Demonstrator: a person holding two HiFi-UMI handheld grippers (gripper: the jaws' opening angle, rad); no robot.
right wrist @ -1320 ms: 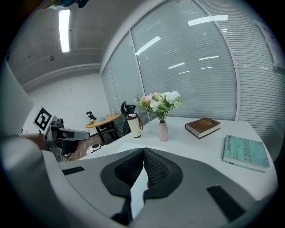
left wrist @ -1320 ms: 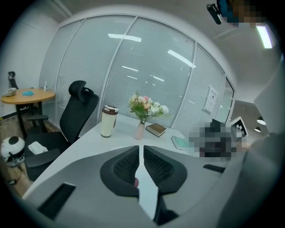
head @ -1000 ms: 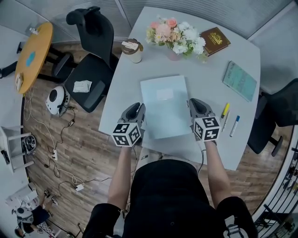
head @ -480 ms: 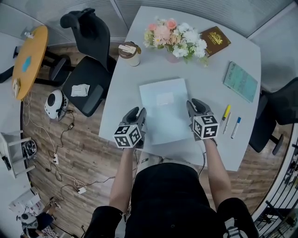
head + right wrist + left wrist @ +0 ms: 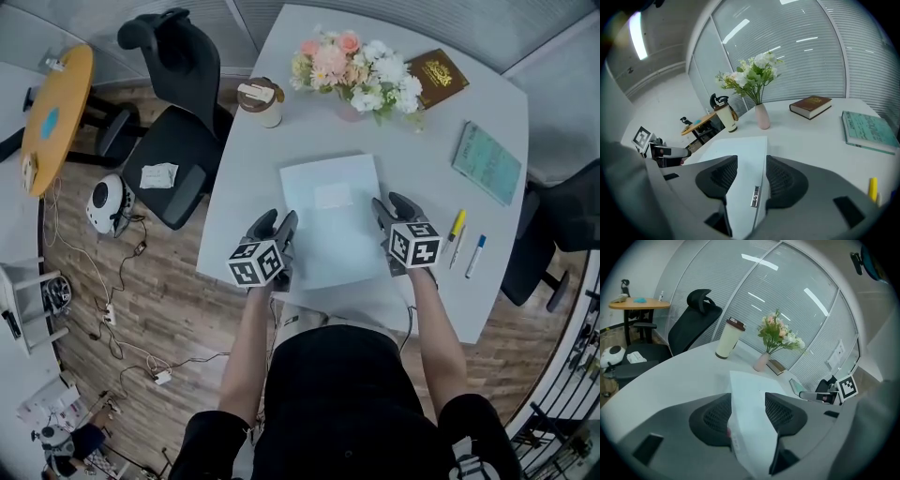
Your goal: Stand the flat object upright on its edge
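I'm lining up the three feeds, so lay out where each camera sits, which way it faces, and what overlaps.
Head view: on the person's head, facing steeply down at the table; forearms, left gripper and right gripper show.
Left gripper view: on the left gripper, facing the flowers along its opening jaws, folder between them.
Right gripper view: on the right gripper, likewise; opening jaws, same folder between.
Shared: both gripper views show flowers and cup.

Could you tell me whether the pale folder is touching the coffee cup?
Apart. The head view shows a strip of bare table between the folder and the cup.
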